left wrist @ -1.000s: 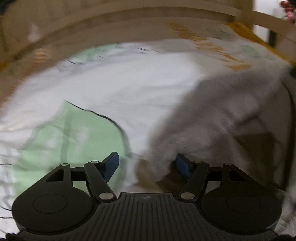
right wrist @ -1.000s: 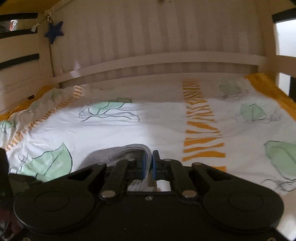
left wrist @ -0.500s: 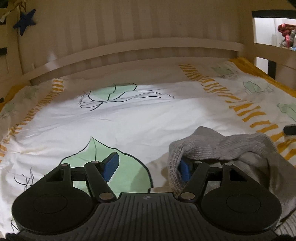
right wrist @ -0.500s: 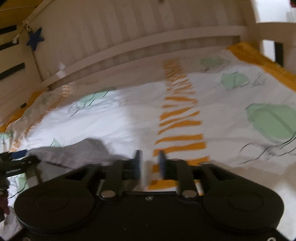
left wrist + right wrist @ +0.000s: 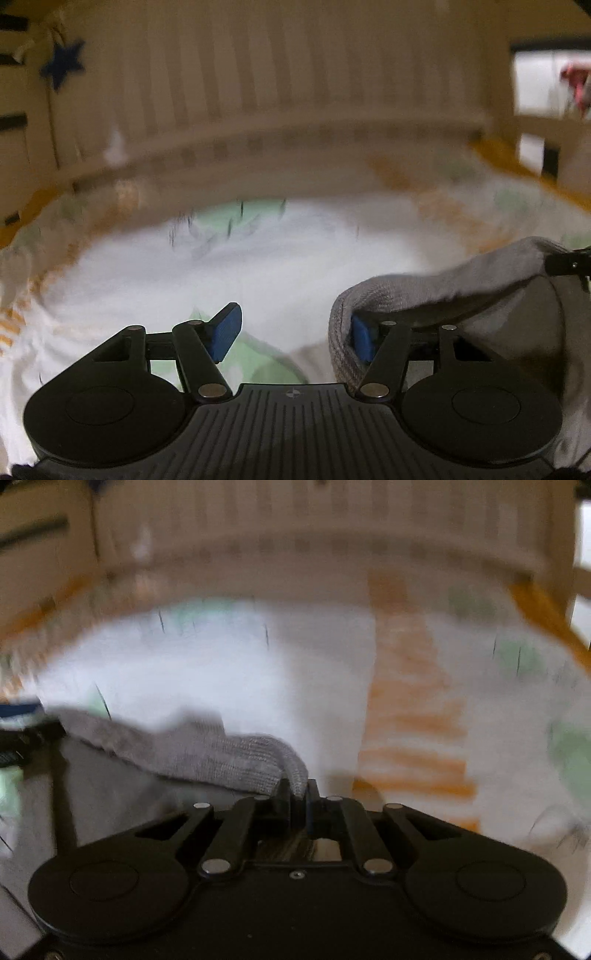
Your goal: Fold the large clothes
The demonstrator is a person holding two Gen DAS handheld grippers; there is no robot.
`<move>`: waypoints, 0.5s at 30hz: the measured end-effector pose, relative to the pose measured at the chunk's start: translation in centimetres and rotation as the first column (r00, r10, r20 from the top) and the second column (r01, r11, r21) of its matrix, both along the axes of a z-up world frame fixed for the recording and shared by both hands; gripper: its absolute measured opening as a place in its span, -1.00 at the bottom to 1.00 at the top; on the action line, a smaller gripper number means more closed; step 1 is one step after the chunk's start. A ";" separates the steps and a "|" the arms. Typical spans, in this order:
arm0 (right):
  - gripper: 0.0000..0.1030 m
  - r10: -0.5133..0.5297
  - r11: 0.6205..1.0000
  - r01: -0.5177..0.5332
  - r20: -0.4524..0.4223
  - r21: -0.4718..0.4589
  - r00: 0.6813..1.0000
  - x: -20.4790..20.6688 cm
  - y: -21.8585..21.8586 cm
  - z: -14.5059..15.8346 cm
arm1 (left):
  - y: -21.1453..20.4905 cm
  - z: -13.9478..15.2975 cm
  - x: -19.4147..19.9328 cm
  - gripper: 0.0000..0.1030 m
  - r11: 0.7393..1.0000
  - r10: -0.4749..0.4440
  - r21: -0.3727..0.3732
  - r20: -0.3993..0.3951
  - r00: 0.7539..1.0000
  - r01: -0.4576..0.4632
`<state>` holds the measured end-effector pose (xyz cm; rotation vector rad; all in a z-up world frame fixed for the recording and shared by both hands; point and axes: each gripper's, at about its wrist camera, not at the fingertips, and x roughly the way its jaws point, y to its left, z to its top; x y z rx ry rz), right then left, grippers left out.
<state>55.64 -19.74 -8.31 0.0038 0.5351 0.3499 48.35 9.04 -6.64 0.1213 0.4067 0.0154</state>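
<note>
- Pinching grey ribbed knit garment [image 5: 236, 757] between pressed-together right gripper [image 5: 298, 801] fingers, ahead-left of tool.
- Hanging spread, left gripper [image 5: 291, 334]; garment edge draped over right pad only.
- Judging: lifted, bunched, no fold made.

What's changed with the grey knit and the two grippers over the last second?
The right gripper, which had opened half a second ago, is shut again on the grey knit garment, lifted clear of the bedsheet. Both views have tilted up and blurred. Unchanged: the left gripper stays open, the knit draped over its right finger.
</note>
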 end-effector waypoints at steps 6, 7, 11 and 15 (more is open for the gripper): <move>-0.76 0.006 0.999 -0.008 0.054 0.042 0.999 -3.4 -3.2 0.4 | -0.6 -1.6 -1.7 0.28 0.993 -0.080 0.089 0.010 0.997 0.079; -0.75 -0.003 1.000 0.002 0.014 0.008 1.000 -3.1 -3.3 -0.8 | -0.7 -2.6 -0.8 0.28 0.992 -0.068 0.105 -0.052 0.996 0.073; -0.52 -0.023 0.999 0.018 -0.173 -0.031 0.985 -1.1 -4.0 -5.0 | 0.5 -6.2 1.8 0.30 0.991 -0.040 0.108 -0.303 0.952 0.076; -0.24 -0.008 1.000 0.009 -0.202 0.006 0.979 -2.0 -5.7 -5.9 | 2.2 -7.5 0.7 0.33 0.990 -0.111 0.044 -0.373 0.921 0.137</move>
